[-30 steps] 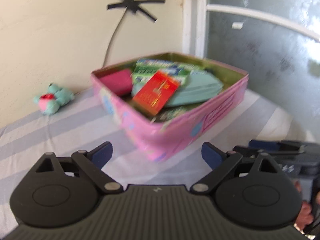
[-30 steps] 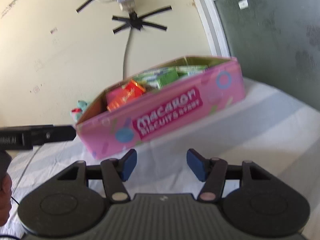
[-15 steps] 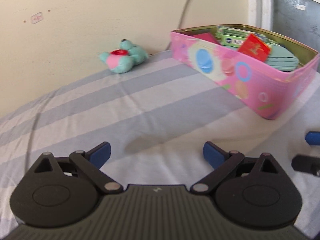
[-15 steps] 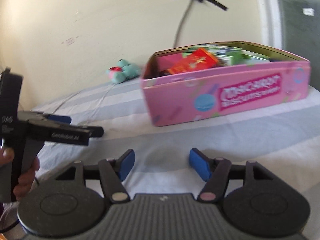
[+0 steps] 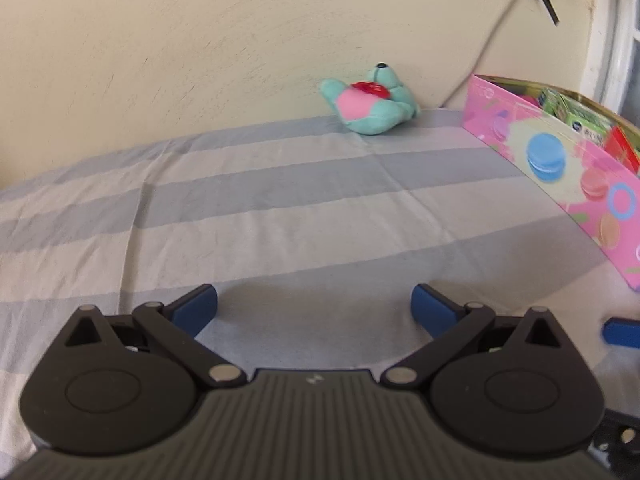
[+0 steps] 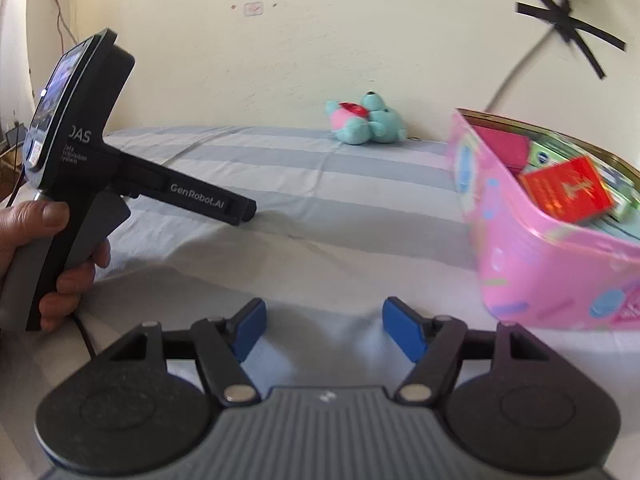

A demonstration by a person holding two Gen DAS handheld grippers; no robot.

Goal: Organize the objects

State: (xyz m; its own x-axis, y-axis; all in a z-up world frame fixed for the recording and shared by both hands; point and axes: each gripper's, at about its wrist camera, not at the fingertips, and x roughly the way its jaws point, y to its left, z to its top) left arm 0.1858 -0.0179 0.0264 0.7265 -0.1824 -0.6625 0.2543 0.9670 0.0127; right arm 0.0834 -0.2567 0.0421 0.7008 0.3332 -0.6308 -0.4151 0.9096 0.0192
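The plush toy [image 5: 370,106] lies on the bed [image 5: 280,208] against the wall, left of the pink tin [image 5: 560,168]. Both grippers, left [image 5: 314,306] and right [image 6: 322,330], are opening, jaws empty. Approach low; centre the toy's body before closing.

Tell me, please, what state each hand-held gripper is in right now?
Left hand-held gripper: open, still opening, holding nothing.
Right hand-held gripper: open, still opening, holding nothing.

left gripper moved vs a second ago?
Yes. In its own view the pink tin slid from centre frame to the right edge and the plush toy came toward centre, so the left gripper swung left, empty, its jaws opening.
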